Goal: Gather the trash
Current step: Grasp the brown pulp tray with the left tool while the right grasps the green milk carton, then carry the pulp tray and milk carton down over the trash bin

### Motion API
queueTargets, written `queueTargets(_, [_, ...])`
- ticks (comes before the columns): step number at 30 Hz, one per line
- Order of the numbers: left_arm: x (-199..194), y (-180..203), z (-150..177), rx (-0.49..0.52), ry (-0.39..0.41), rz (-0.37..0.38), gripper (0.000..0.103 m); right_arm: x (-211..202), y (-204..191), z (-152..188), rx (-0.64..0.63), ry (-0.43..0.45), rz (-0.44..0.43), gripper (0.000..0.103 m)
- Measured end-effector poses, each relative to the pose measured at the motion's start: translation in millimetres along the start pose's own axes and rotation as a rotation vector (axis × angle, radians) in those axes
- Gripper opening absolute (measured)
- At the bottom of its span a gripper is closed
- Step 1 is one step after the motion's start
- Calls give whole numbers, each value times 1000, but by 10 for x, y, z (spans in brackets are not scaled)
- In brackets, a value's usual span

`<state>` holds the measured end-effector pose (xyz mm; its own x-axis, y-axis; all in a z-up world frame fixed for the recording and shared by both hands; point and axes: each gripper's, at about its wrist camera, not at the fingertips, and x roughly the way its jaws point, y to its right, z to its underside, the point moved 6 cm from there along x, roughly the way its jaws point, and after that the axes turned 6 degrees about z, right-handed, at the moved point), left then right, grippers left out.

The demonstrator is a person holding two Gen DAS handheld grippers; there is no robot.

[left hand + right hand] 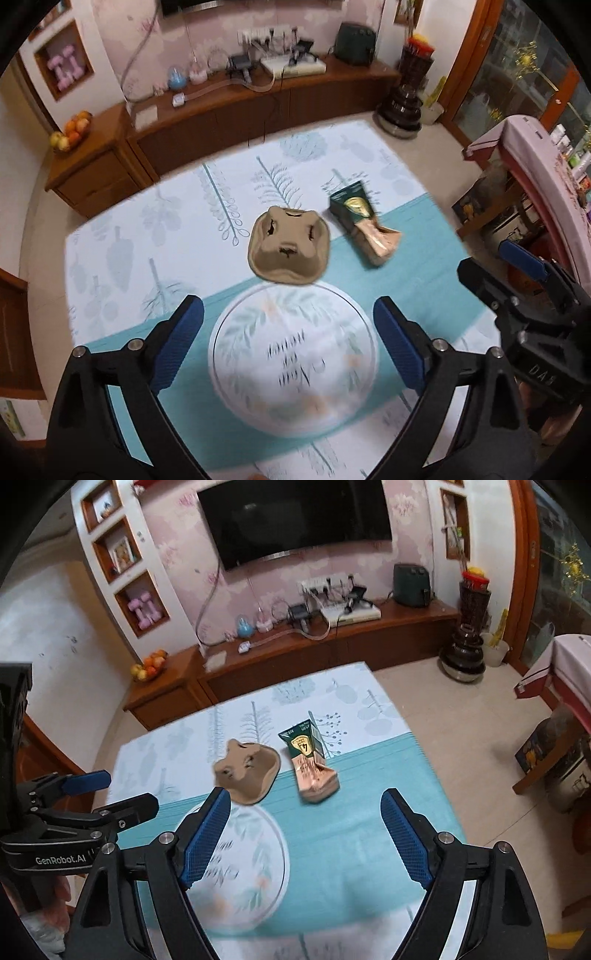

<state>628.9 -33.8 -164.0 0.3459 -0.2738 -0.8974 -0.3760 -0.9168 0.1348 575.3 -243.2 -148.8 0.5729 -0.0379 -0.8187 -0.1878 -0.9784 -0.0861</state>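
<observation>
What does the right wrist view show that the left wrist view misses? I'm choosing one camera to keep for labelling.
Only the right wrist view shows the whole wall television and the upper wall niches. Only the left wrist view shows the round patterned lid unobstructed, framed by the open left gripper. Both show the brown pulp cup tray, the crumpled green carton, the leaf-print mat and the fruit bowl. The right gripper is open and empty.

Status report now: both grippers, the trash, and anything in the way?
Left gripper open, empty, over round white lid. Right gripper open, empty. Brown paper tray and crushed carton untouched on mat. Nothing in the way.
</observation>
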Motion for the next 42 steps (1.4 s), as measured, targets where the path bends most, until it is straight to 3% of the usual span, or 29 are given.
queueTargets(7, [1076,-298,-232,-63,-110,4,93,1049,-28,66,-18,-87,36,85])
queueTargets(17, [1753,-384,-372,-106,-173,-14,93,1740,-63,226,-46,-142,52,85])
queueTargets(20, [1864,-377,-392,-120,-184,-8,92,1875,-95,257,-60,-158,46,80])
queueTargets(23, [1904,-349,-381,-117,-186,-17,89,1995,-127,282,-75,-175,41,69])
queueTargets(25, [1956,-342,-364,-123,-196,-15,79,2056,-146,298,-87,-188,46,55])
queueTargets(34, [1815,-308,-310,-140,-120,-18,73,1909,-130,309,-62,-130,28,51])
queueTargets(42, [1182,-180,-196,-127,-40,-12,73,1394,-4,430,17,-86,-1,51])
